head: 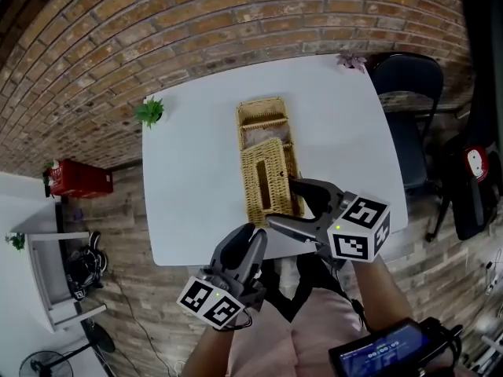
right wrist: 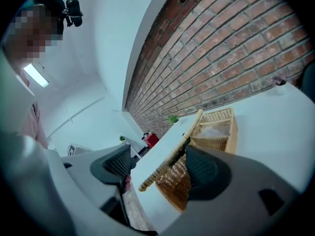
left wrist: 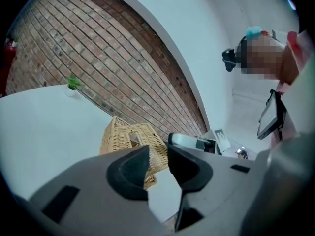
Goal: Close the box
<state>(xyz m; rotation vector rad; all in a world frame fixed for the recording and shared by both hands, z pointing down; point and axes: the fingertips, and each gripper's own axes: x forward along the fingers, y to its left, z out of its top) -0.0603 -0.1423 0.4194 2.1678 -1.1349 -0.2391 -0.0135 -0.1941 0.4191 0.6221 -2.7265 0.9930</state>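
- Wicker box (head: 264, 105) lying lengthwise near the middle of the white surface (head: 196, 171), not closed: far half open to the top, lid (head: 267, 181) raised on a slant over the near half.
- Dark oblong slot in the lid. Box's near half hidden beneath the lid in the head view.
- Something pale (head: 264, 137) inside the open far half, too blurred to name. Same pale patch (right wrist: 214, 130) in the right gripper view.
- Right gripper (head: 281, 201) at the box's near right corner, released, jaws spread wide with the lid between them.
- From the right gripper (right wrist: 157, 163) view, lid (right wrist: 172, 151) edge-on as a thin wicker strip, close against the box-side jaw, well apart from the other. Contact with that nearer pad impossible to tell.
- Box (right wrist: 219, 116) beyond that jaw, its lower near corner cut off by the jaw.
- Left gripper (head: 250, 232) in front of the box's near end, at the surface's front edge, apart from the box. Jaw tips foreshortened in the head view.
- From the left gripper (left wrist: 158, 163) view, jaws released with a narrow gap, nothing in it, only bare surface showing through.
- Box (left wrist: 125, 136) beyond, its near lower part hidden behind one jaw.
- Small green plant (head: 149, 111) at the surface corner far left of the box.
- Hands hidden under both marker cubes.
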